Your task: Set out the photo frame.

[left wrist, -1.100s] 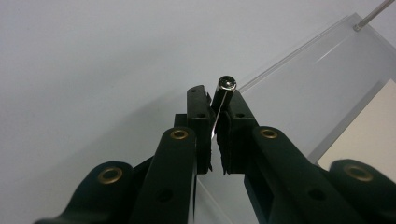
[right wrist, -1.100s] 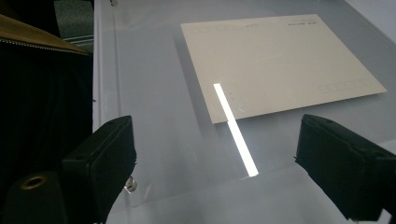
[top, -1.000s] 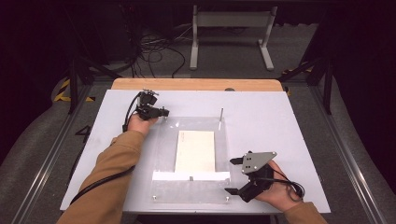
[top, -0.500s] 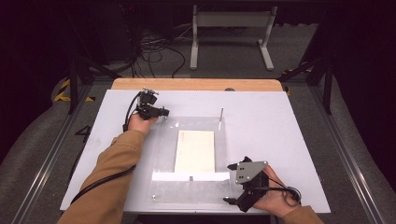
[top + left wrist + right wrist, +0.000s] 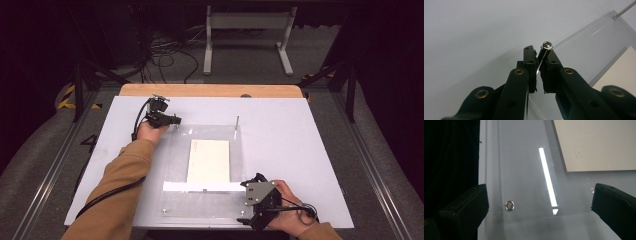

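Observation:
A clear acrylic plate (image 5: 200, 202) lies on the white table over a cream sheet (image 5: 209, 160). At the plate's far left corner my left gripper (image 5: 172, 120) is shut on a thin metal screw (image 5: 547, 45), pinched between its pads (image 5: 538, 52). A second upright pin (image 5: 236, 122) stands at the far right corner. My right gripper (image 5: 244, 202) hovers low over the front right corner, its jaws wide open after just opening. In the right gripper view a screw head (image 5: 509, 205) sits in the plate between the jaws (image 5: 540, 202), nearer the left one and untouched.
The white table (image 5: 300, 150) has a wooden strip (image 5: 210, 90) along its far edge. Another small screw (image 5: 163, 212) marks the plate's front left corner. Beyond the table are a metal stand (image 5: 247, 30) and floor cables (image 5: 165, 55). The table's front edge is right beside my right hand.
My right gripper has moved toward the near edge and down, onto the plate's front right corner. The left gripper has stayed put on its screw.

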Available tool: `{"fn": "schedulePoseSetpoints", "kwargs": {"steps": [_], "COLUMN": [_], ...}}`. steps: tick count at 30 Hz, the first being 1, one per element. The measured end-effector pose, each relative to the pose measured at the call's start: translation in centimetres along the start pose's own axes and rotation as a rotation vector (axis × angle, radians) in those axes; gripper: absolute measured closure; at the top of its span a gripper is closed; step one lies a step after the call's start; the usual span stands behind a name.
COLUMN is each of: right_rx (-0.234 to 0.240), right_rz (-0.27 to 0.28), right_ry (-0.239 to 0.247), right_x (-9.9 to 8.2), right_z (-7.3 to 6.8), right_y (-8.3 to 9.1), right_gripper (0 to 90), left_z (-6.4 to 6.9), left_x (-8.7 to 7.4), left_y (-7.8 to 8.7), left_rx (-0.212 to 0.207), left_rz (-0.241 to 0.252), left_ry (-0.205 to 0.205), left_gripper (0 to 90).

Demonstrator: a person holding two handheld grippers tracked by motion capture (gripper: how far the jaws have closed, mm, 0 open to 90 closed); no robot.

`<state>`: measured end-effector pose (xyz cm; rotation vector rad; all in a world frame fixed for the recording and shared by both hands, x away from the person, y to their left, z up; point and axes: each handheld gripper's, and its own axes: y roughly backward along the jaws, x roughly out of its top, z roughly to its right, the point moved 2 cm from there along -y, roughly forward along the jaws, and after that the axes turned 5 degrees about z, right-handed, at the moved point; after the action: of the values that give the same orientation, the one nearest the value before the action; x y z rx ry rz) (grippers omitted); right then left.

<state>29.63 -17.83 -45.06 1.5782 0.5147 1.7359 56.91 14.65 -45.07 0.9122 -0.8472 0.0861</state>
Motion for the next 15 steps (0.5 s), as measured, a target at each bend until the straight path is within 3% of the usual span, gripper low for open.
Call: {"fn": "schedulePoseSetpoints", "kwargs": {"steps": [15], "right_rx": [-0.017], "right_rz": [-0.029], "right_ry": [0.066], "right_x": [0.06], "right_z": [-0.46], "right_y": [-0.41], "right_gripper": [1.2], "left_z": [-0.40], "left_x": [0.37], "left_y": [-0.05], "left_rx": [-0.020], "left_rz": [-0.026], "left_ry": [0.017], "left_gripper": [83.6]}}
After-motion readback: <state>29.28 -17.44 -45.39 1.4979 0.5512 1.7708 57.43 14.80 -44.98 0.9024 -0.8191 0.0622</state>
